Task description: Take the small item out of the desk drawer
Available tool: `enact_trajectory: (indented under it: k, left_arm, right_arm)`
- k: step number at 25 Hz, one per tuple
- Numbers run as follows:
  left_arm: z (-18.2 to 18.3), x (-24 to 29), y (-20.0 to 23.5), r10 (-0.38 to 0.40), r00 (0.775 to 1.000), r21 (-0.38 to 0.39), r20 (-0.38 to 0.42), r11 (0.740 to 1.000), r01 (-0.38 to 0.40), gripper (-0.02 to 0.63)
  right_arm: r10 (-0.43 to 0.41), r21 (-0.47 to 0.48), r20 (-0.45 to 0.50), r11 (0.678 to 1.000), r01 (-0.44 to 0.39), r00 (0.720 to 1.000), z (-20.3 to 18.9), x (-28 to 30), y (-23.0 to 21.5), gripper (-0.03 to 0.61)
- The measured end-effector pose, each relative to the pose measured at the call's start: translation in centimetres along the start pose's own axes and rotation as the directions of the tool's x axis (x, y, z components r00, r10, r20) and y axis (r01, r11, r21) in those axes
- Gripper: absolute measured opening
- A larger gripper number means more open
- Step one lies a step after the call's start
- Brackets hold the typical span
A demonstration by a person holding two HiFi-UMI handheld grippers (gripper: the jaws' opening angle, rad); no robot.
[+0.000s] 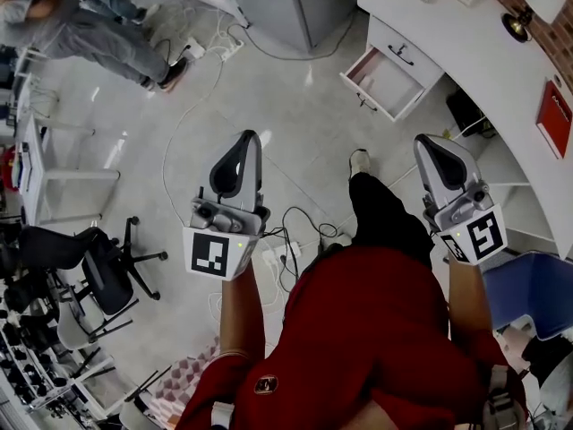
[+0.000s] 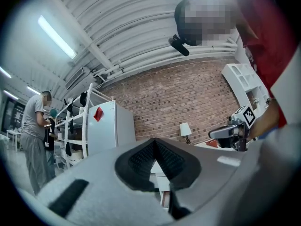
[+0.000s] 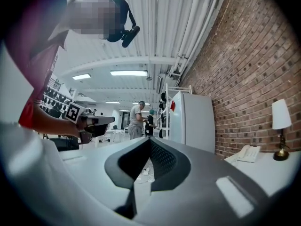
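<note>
The left gripper [image 1: 243, 141] and right gripper [image 1: 428, 143] are held closed, jaws together and empty. The drawer [image 1: 380, 79] is seen open, far right.

The floor [image 1: 295, 106] is finished glossy, the brick wall [image 2: 188, 98] is left rough, the white worktop [image 1: 483, 70] is coated smooth.

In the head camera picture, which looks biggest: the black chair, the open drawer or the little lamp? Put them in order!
Largest to smallest, as they look:
1. the black chair
2. the open drawer
3. the lamp, clearly smallest
They sit at different distances from the camera, so real sizes may differ.
</note>
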State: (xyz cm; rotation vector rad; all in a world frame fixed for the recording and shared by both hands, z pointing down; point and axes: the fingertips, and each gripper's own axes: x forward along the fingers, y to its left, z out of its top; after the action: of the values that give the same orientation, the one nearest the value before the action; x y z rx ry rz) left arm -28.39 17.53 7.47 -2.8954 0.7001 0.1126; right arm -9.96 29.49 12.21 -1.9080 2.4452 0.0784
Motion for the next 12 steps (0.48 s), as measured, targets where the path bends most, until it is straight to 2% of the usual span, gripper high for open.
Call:
enact_trajectory:
  k: [4,12]
  left_arm:
    - [-1.0,5.0,3.6,-0.009,1.0,0.009,0.001,1.0,0.009,0.003]
    - [-5.2,16.1,10.5,-0.016,1.0,0.004,-0.019,1.0,0.016,0.003]
  right_arm:
    - [-0.011,-0.03,-0.012,1.0,0.011,1.0,-0.8,4.9,-4.3,0.012]
    - [0.026,-0.076,-0.1,0.997,-0.034,0.995,-4.1,14.9,-12.8,0.012]
